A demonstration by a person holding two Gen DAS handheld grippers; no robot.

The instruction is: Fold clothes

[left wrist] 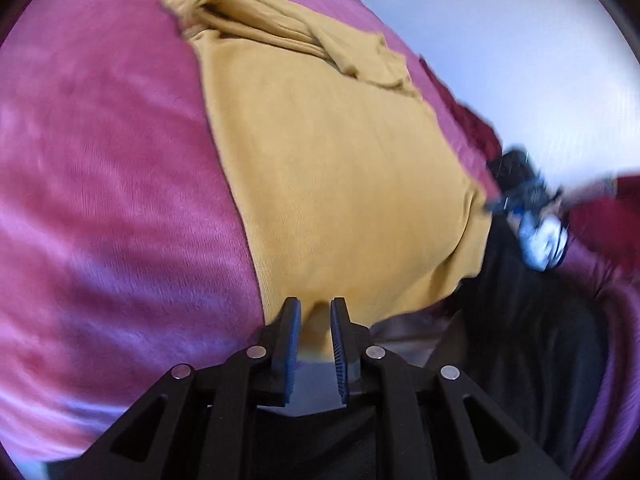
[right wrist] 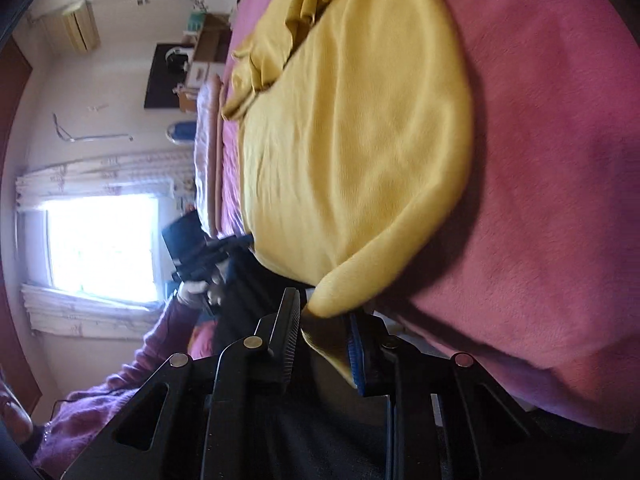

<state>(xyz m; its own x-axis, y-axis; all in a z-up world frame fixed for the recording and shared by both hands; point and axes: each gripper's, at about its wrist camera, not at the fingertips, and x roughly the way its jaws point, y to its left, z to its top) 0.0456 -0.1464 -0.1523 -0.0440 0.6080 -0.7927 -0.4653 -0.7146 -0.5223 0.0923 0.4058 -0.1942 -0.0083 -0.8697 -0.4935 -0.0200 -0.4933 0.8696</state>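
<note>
A mustard-yellow garment [left wrist: 332, 168] lies spread on a pink blanket [left wrist: 100, 180], with its sleeves bunched at the far end [left wrist: 248, 12]. My left gripper [left wrist: 316, 304] is shut on the garment's near hem, and yellow cloth fills the narrow gap between its blue pads. In the left wrist view my right gripper [left wrist: 516, 196] sits at the hem's other corner. In the right wrist view the garment [right wrist: 352, 152] stretches away, and my right gripper [right wrist: 324, 312] is shut on a rolled corner of it. My left gripper [right wrist: 216, 252] shows there at the opposite corner.
The pink blanket [right wrist: 540, 160] covers a bed that runs well beyond the garment on both sides. A person's purple sleeve [right wrist: 132, 372] and dark clothing [left wrist: 540, 320] stand at the bed's near edge. A bright window [right wrist: 100, 244] and a cluttered shelf [right wrist: 192, 64] are behind.
</note>
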